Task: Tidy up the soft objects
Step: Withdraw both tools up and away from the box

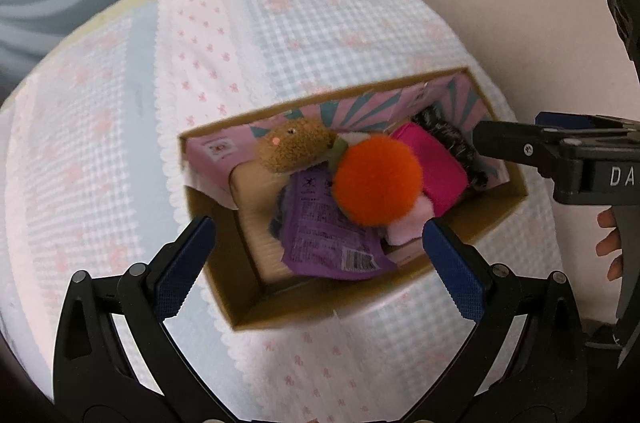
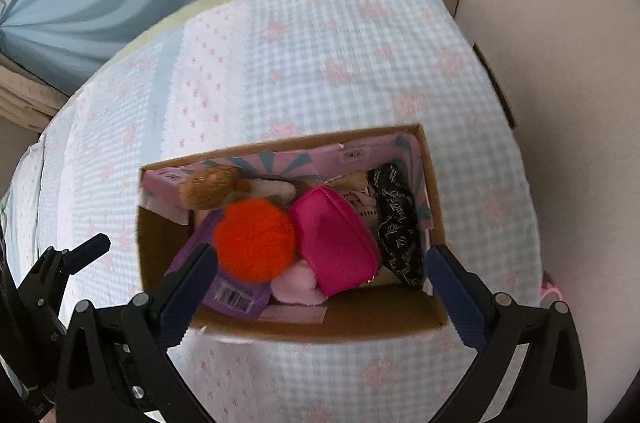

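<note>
Hovering wide open and empty over the cardboard box: left gripper, then right gripper. Inside, left to right: brown plush, orange pom-pom, pink pouch with long axis running near-to-far. Best next: lifting clear, straight up, without snagging the box rim.

Readable marks: two white letters on a gripper body, a barcode on a packet

The black body of the right gripper in the left wrist view bears the white capitals "DA", cut off by the picture's edge. The flat purple plastic packet in the brown cardboard box carries a black-and-white barcode and small print too blurred to read.
</note>
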`<state>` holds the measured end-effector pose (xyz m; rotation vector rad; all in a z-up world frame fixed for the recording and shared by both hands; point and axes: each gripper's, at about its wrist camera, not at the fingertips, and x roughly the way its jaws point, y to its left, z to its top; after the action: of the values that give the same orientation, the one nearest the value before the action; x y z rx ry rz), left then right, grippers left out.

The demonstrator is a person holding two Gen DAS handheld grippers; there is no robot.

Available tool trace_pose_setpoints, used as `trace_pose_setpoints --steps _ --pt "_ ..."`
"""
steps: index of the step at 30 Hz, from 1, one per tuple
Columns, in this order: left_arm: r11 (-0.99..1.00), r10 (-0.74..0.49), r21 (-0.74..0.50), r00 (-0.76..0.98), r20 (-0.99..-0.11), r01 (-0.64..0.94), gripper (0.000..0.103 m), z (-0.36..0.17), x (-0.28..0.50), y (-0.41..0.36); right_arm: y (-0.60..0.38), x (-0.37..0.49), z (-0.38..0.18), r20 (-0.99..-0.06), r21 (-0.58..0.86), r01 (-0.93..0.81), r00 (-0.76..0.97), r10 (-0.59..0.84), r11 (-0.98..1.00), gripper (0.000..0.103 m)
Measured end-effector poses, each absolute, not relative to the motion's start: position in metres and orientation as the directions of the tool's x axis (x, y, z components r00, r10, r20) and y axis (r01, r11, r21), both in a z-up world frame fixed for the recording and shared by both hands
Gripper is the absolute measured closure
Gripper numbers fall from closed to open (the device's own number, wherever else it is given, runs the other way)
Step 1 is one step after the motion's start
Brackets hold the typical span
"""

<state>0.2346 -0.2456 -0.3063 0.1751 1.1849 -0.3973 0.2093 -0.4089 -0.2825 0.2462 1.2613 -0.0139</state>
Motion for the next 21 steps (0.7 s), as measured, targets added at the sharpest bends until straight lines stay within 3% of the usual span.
trace_pose_setpoints --steps 11,21 --pt "0.962 -0.196 -0.052 0.543 -0.816 0.268 0.0 -0.144 0.168 -0.185 -0.359 0.145 -0.117 -0.846 0.154 0.047 0.522 0.107 0.987 0.0" --pt "0.987 -0.146 -0.038 0.751 -0.644 0.159 0.0 -0.033 0.089 -0.096 -0.275 0.077 -0.019 -0.735 0.097 -0.033 0.671 0.094 0.995 0.0"
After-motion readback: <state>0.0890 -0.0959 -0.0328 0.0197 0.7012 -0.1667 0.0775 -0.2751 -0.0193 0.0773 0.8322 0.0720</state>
